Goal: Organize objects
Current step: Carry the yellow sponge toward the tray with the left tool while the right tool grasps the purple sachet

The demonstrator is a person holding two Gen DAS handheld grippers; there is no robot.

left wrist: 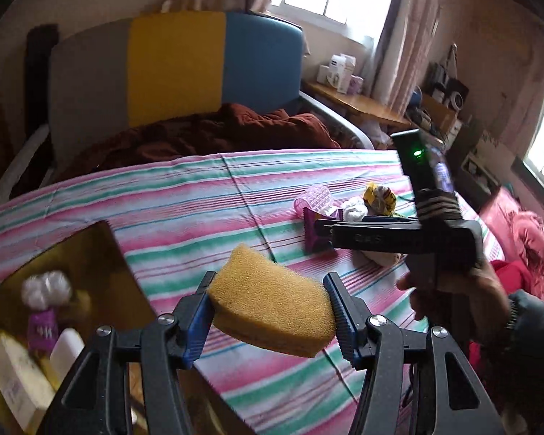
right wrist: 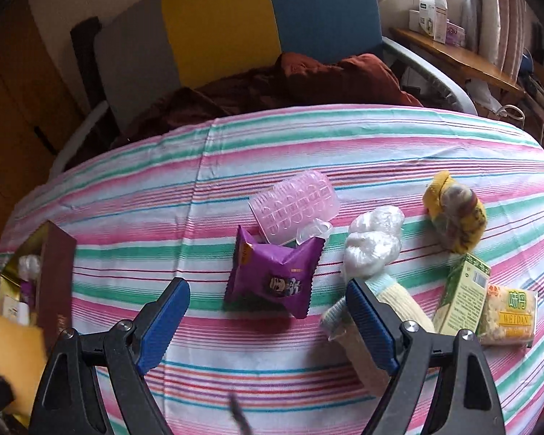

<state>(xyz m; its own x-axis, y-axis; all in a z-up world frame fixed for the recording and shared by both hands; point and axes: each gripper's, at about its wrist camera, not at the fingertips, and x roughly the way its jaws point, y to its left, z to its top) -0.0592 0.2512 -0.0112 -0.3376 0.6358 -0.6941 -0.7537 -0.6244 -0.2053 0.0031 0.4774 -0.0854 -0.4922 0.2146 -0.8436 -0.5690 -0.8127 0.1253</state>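
My left gripper (left wrist: 268,311) is shut on a yellow sponge (left wrist: 272,308) and holds it above the striped bed sheet (left wrist: 199,195), just right of an open brown box (left wrist: 72,264). The box holds a white plastic bundle (left wrist: 46,288), a purple packet and white boxes. My right gripper (right wrist: 268,311) is open and empty, hovering over a purple snack packet (right wrist: 275,275). It also shows from the side in the left wrist view (left wrist: 319,226). Around it lie a pink plastic piece (right wrist: 295,206), white plastic bundles (right wrist: 373,239), a pale sock (right wrist: 366,330), a yellow wrapped item (right wrist: 453,210), a green carton (right wrist: 460,293) and a noodle pack (right wrist: 507,315).
A brown blanket (right wrist: 290,83) is heaped at the head of the bed before a grey, yellow and blue headboard (right wrist: 217,25). A wooden shelf (right wrist: 460,58) with boxes stands at the right. The brown box (right wrist: 54,279) and the sponge (right wrist: 11,355) sit at the left edge of the right wrist view.
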